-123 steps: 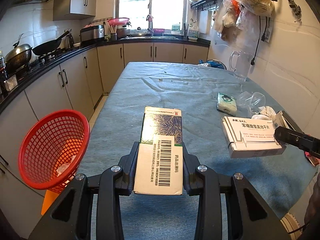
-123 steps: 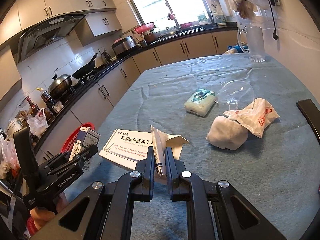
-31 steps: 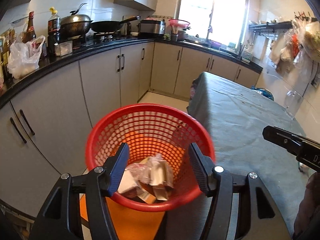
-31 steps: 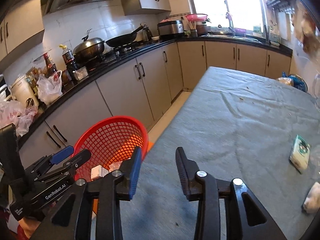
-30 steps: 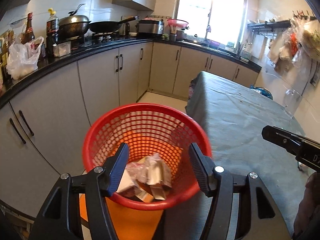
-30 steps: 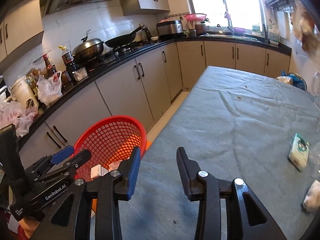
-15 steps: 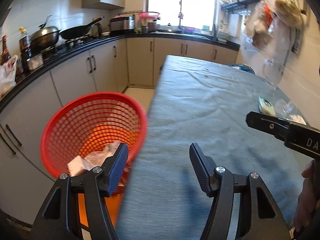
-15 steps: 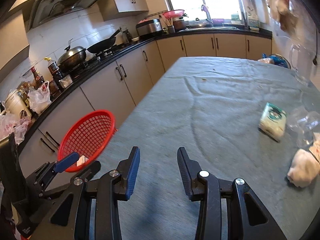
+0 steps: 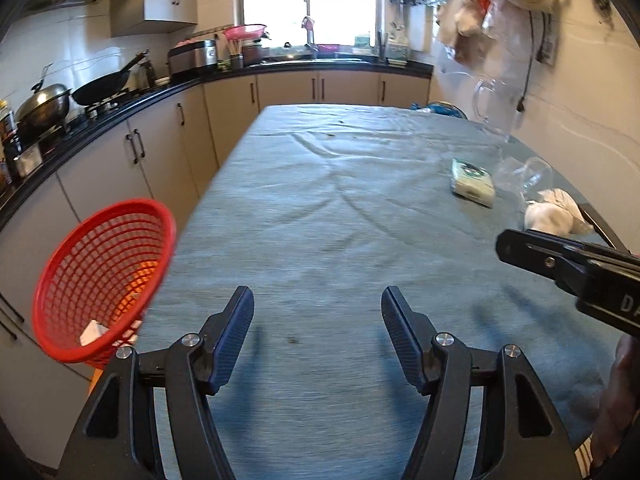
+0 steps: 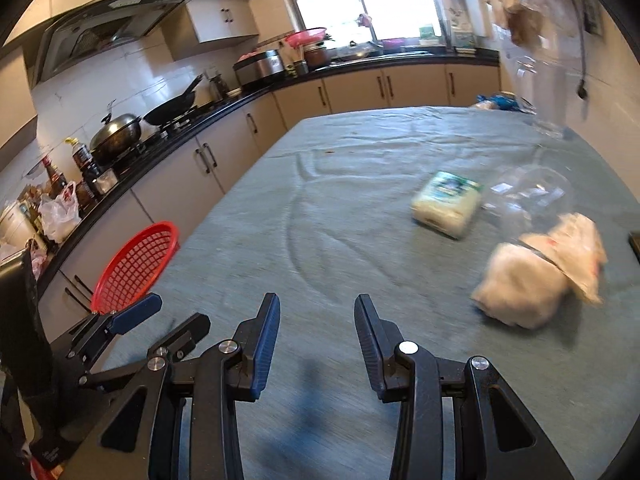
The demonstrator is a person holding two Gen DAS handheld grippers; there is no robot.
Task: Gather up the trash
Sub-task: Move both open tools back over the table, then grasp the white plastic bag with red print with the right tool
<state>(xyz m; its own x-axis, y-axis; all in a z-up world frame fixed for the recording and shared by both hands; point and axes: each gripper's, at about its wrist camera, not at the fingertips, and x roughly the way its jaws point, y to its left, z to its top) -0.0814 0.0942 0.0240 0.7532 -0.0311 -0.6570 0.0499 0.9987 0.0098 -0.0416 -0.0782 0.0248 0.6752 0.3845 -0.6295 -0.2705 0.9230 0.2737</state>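
My left gripper (image 9: 317, 298) hangs over the near end of the blue-grey table (image 9: 320, 208); its jaws are opening and nothing is between them. The right gripper (image 10: 317, 304) is open and empty, also above the near table; its side shows at the right edge of the left wrist view (image 9: 560, 260). The red mesh basket (image 9: 100, 280) stands off the table's left edge with scraps inside. A green-and-white packet (image 10: 446, 204), a clear plastic lid (image 10: 528, 196), a white crumpled wad (image 10: 520, 292) and a white printed bag (image 10: 580, 252) lie far right.
Beige cabinets under a black counter (image 9: 132, 148) run along the left with a wok and pots. A glass jug (image 9: 494, 108) stands at the table's far right by the wall. A dark chair back (image 9: 600, 224) sits at the table's right edge.
Both grippers swung right from over the red basket to above the table. The basket slid to the left of both views, and the trash at the far right came into sight. The left jaws widened slightly.
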